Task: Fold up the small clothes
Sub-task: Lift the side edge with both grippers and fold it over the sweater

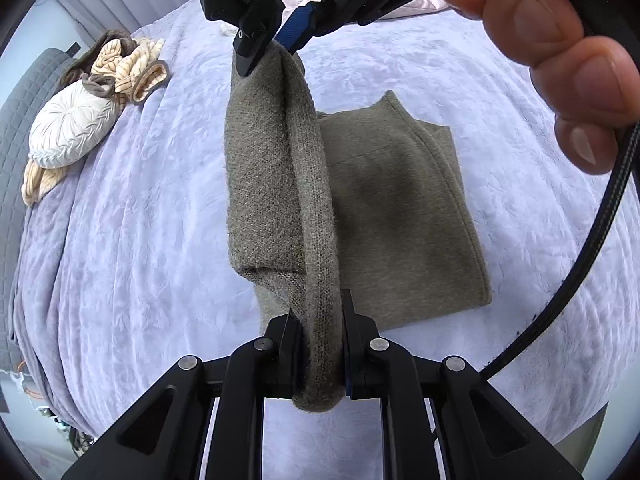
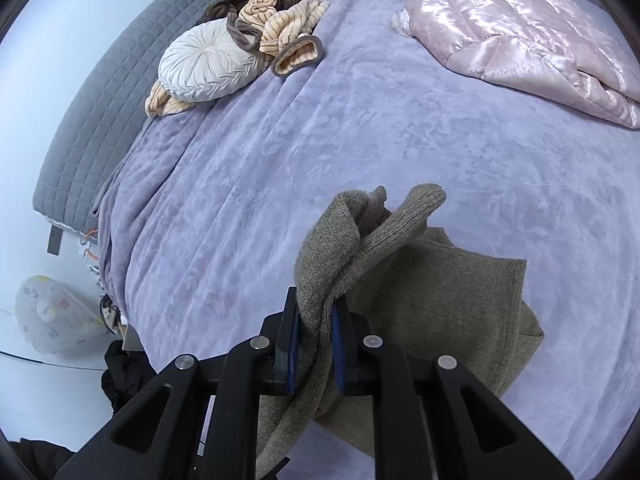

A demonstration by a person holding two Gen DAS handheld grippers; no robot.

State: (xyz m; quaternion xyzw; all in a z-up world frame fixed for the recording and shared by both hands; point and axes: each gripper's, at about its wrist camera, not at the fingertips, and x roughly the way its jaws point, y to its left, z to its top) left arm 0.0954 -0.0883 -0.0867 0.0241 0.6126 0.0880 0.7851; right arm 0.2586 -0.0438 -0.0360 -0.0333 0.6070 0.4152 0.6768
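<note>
Left wrist view: the left gripper (image 1: 320, 354) has its fingers (image 1: 290, 354) clamped on a thick rolled edge of an olive knit garment (image 1: 400, 216). The edge runs taut straight ahead of the fingers to the right gripper (image 1: 266, 46), which pinches its far end. The rest of the garment lies flat on the bed (image 1: 140, 240), beyond and to the right of the fingers. It looks soft, light and limp, a little fuzzy, so it should not slip; corners and rolled edges look like the best places to hold it. A hand (image 1: 560, 48) and a cable (image 1: 580, 264) sit to the right.

Right wrist view: the right gripper's fingers grip a bunched fold of the same garment, whose body is spread just ahead and to the right. Far ahead to the left lie a round pillow (image 2: 208, 66) and striped clothes (image 2: 280, 20); far to the right lies a pink quilt (image 2: 520, 32). All are well apart from the garment, so nothing seems to block the fold.
</note>
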